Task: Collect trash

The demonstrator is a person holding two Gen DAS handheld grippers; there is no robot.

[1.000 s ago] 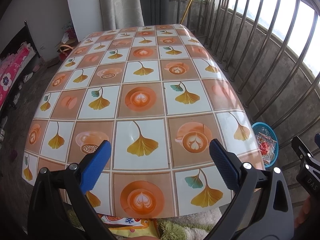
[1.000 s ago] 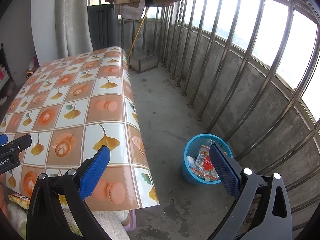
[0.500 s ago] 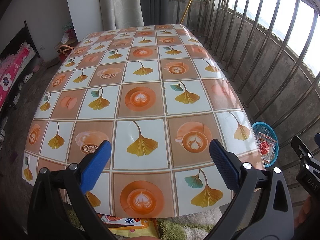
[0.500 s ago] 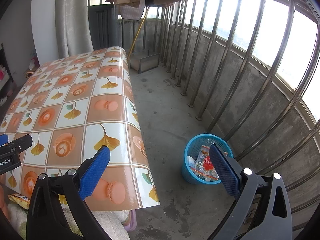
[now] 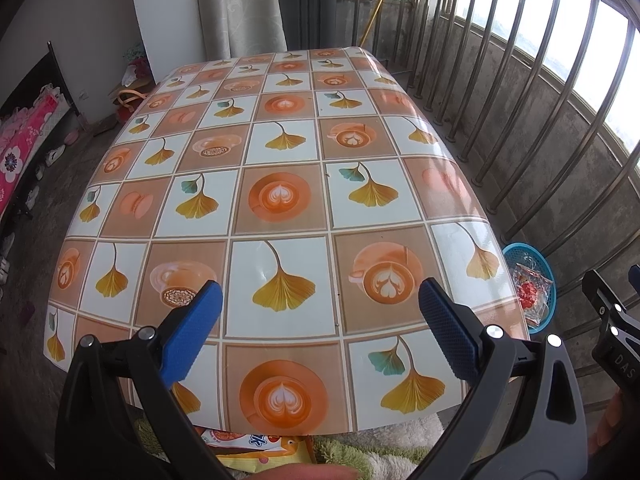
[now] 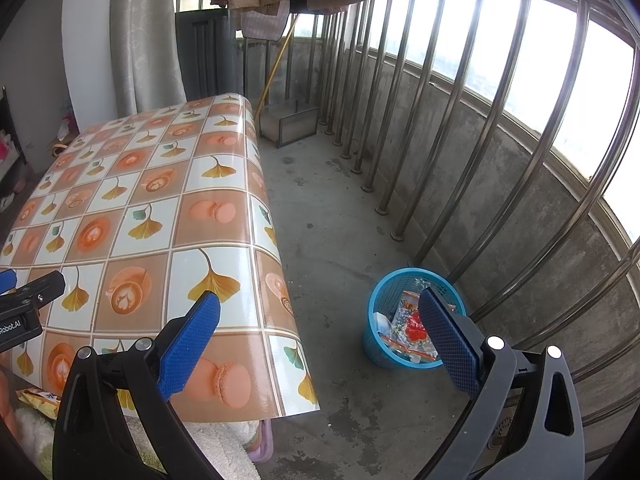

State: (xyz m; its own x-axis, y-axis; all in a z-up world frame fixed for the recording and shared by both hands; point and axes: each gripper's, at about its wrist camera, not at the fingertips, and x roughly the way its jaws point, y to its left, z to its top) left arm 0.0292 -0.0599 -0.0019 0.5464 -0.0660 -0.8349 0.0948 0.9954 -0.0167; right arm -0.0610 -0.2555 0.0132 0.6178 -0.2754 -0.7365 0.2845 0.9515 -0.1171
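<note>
Both grippers, left gripper (image 5: pixel 320 320) & right gripper (image 6: pixel 320 330), jaws wide, empty. Table (image 5: pixel 280 200) bare; wrappers in blue basket (image 6: pixel 376 344). Scan near edge for leftover wrapper (image 5: pixel 256 446).

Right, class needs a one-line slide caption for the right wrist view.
Open right gripper held above a patterned table and a blue bin of wrappers beside balcony railings.

Counter (image 5: pixel 280 200) covered by glossy checked oilcloth with ginkgo leaves and coffee cups. Concrete floor (image 6: pixel 340 232) right of it carries blue mesh basket (image 6: pixel 378 344) of wrappers near railing, open box (image 6: pixel 288 124) far.
</note>
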